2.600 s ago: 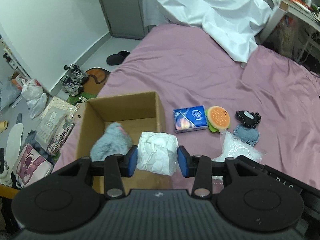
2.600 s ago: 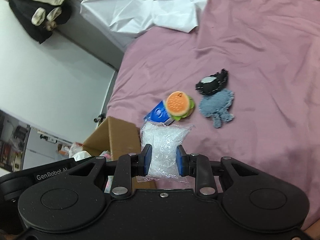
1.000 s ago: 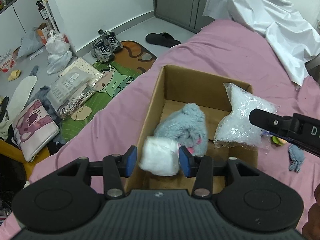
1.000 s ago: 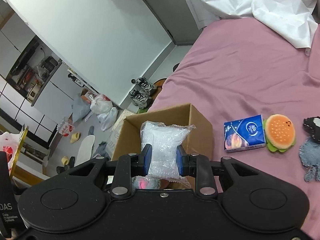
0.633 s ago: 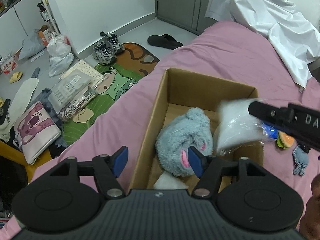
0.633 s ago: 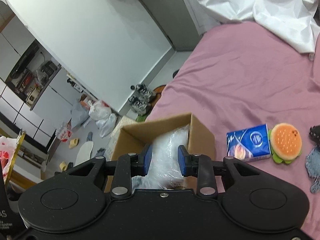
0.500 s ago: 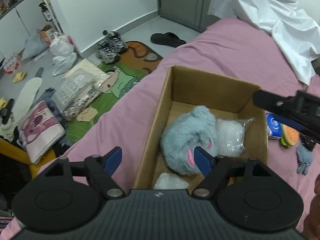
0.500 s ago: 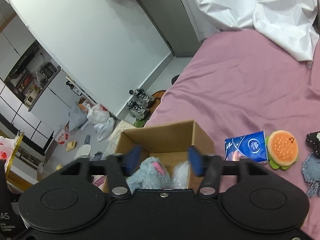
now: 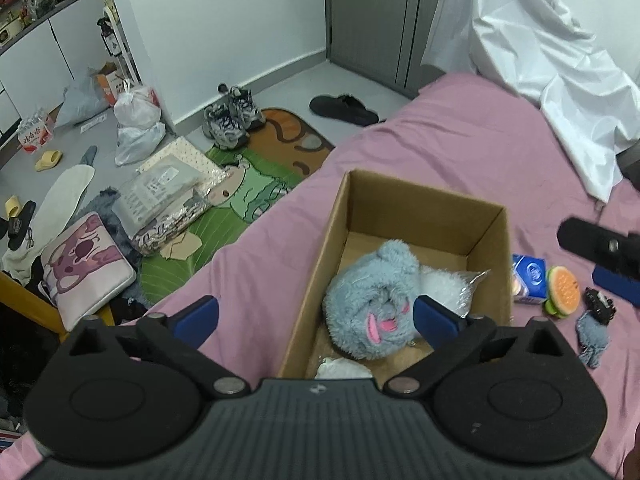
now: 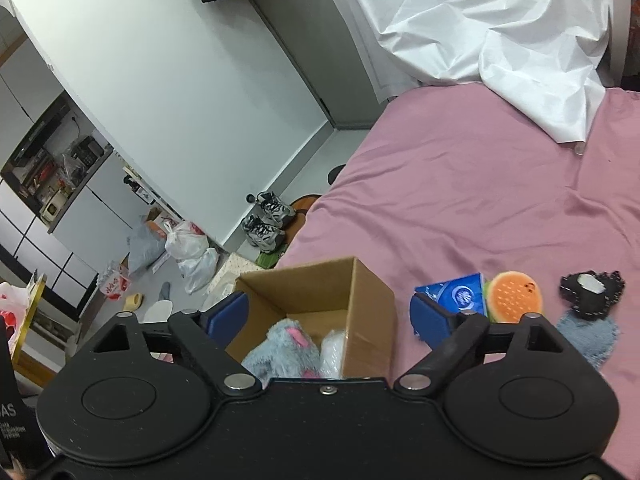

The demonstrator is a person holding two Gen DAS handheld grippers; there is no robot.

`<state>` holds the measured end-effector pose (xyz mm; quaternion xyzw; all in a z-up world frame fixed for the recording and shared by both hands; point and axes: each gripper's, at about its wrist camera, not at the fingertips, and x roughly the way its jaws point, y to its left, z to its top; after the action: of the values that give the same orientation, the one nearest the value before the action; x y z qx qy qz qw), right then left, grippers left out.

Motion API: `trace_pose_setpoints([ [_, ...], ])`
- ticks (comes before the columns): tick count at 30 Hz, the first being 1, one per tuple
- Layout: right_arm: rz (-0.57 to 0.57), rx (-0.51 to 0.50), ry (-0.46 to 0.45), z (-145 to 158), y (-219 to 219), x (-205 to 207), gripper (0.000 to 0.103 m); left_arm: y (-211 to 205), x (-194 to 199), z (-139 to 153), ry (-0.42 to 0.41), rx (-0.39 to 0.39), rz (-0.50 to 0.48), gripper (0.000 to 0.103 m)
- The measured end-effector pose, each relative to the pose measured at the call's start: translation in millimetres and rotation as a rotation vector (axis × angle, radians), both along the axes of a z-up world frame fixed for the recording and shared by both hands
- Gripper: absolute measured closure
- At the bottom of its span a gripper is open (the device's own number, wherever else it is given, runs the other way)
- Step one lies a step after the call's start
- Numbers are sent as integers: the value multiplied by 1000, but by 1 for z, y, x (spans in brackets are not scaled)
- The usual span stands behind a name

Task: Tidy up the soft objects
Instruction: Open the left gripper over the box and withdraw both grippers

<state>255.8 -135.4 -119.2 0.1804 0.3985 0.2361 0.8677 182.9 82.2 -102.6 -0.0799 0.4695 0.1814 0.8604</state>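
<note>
Both grippers are hanging over the cardboard box [image 9: 420, 208] that is sitting on the pink bed [image 9: 460, 136]. The left gripper [image 9: 316, 316] is standing with its blue fingers [image 9: 198, 314] spread wide apart and nothing between them, and the right gripper [image 10: 328, 314] is likewise gaping wide and carrying nothing.

Inside the box, a fluffy grey plush [image 9: 372, 300] with pink patches is lying in the middle of the floor. A clear bag of white stuffing [image 9: 448, 284] is resting just beside it, against the box's right wall, touching the plush. A white wad [image 9: 344, 368] is peeking out at the near end of the box, partly hidden by the gripper body.

Outside the box, on the sheet to its right, a blue tissue pack [image 10: 456, 292] is lying just beside the box wall, with a burger plush [image 10: 516, 292] touching it. Farther right, a black pouch [image 10: 592, 292] is overlapping a blue-grey knitted toy [image 10: 588, 334].

A crumpled white sheet [image 10: 480, 32] is heaped at the far end of the bed.
</note>
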Motion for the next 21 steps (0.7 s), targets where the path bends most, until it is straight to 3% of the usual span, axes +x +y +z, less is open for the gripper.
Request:
trace_pose_setpoints([
  [9,-16,20,34,10,-35,-16,0,-15,-13,21,-72,-11,1,0],
  [15,-6,23,74,13,-51,-23,0,-31,-19,32,-90,-12,-28,0],
  [21,-77,27,76,16,-73,-26,0,-49,-22,42,-89,-8,-65,0],
])
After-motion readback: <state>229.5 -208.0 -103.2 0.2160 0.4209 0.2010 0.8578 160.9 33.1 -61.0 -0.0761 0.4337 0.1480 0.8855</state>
